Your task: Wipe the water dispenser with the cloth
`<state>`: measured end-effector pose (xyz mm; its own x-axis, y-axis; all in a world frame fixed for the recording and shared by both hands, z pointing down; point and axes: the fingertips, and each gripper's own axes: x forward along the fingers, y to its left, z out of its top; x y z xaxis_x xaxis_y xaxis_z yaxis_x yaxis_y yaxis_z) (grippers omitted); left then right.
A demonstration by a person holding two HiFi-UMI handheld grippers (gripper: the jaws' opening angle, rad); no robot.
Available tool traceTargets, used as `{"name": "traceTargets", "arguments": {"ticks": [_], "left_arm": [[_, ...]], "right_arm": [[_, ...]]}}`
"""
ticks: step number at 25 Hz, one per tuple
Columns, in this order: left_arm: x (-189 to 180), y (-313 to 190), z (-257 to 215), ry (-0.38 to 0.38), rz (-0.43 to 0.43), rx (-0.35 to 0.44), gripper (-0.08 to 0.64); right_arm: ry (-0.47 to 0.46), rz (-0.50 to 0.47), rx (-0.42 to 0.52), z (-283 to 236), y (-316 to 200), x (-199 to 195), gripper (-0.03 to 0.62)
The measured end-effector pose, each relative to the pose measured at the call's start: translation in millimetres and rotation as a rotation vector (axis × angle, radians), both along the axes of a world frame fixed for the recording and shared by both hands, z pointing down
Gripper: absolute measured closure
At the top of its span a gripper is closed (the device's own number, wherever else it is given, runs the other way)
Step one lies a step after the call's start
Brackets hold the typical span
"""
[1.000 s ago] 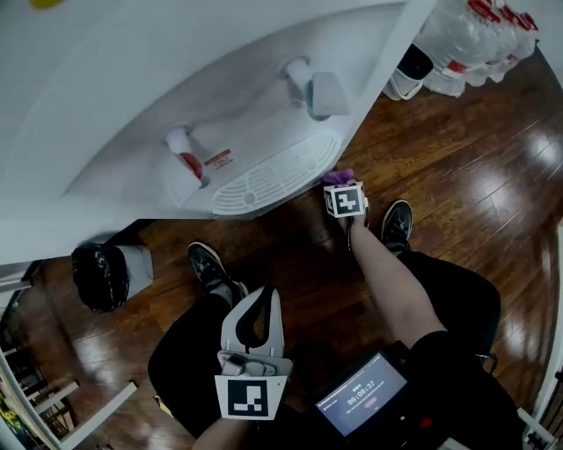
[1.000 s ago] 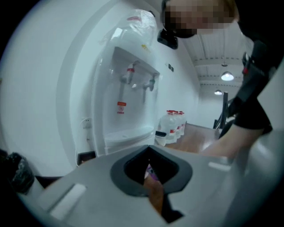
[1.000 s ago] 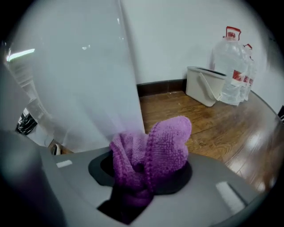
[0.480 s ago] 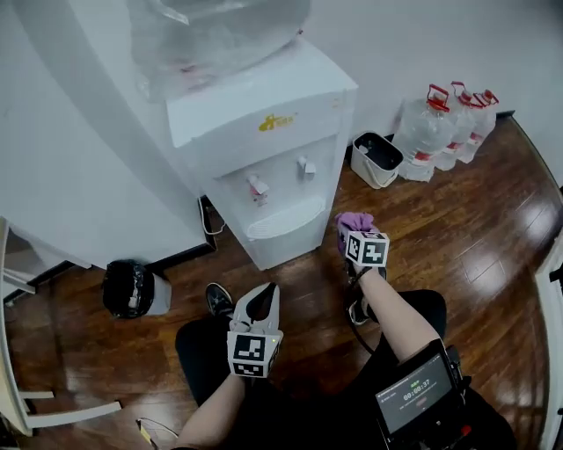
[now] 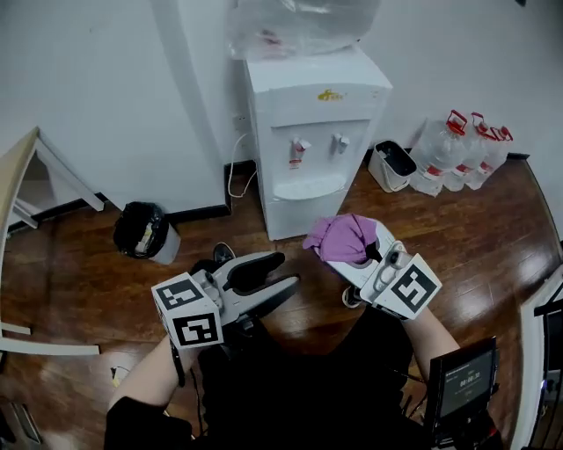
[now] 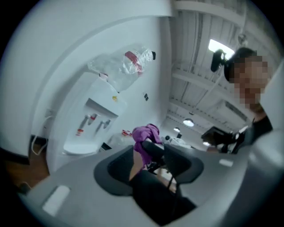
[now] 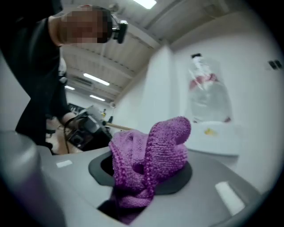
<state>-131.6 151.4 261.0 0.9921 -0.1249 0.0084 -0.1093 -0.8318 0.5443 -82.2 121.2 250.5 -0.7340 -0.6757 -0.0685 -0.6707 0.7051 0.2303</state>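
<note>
The white water dispenser (image 5: 315, 132) stands against the wall with a clear bottle (image 5: 299, 25) on top. It has two taps over a drip tray (image 5: 308, 187). My right gripper (image 5: 350, 248) is raised in front of me, well short of the dispenser, and is shut on a bunched purple cloth (image 5: 341, 235) (image 7: 148, 155). My left gripper (image 5: 288, 270) is level beside it and points at the cloth. Its jaws have just been opening and now stand apart with nothing between them. In the left gripper view the cloth (image 6: 145, 135) shows just beyond the jaws, with the dispenser (image 6: 95, 119) behind.
A black-bagged bin (image 5: 141, 230) sits left of the dispenser. A white bin (image 5: 391, 163) and several large water bottles (image 5: 462, 149) stand to its right. A wooden table corner (image 5: 22, 167) is at far left. A screen device (image 5: 462, 378) hangs by my right side above the wood floor.
Both grippers have risen from near my knees to chest height. The left jaws went from shut to open. The right gripper rolled, keeping the cloth. The dispenser now looks farther off.
</note>
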Motion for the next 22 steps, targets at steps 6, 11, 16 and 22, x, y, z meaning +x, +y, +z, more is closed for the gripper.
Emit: {"name": "traceTargets", "arguments": {"ticks": [6,11,16,22], "left_arm": [[-9.7,62.1,-29.9,0.050,0.301,-0.221,0.253],[0.5,108.9,-34.1,0.030,0.452,-0.226,0.291],[0.0,105.9,-35.2,0.077,0.427,-0.168,0.352],[-15.2,70.7,-9.8,0.067,0.345,-0.093,0.426]], "right_arm": [[0.430,-0.279,0.303,-20.4,96.3,-88.8,0.425],[0.627,-0.375,0.542,-10.6,134.2,-126.5,0.428],[0.640,-0.401,0.531,-3.0,136.4,-130.5,0.428],[0.578,-0.427,0.390,19.1,101.2,-138.9,0.363]]}}
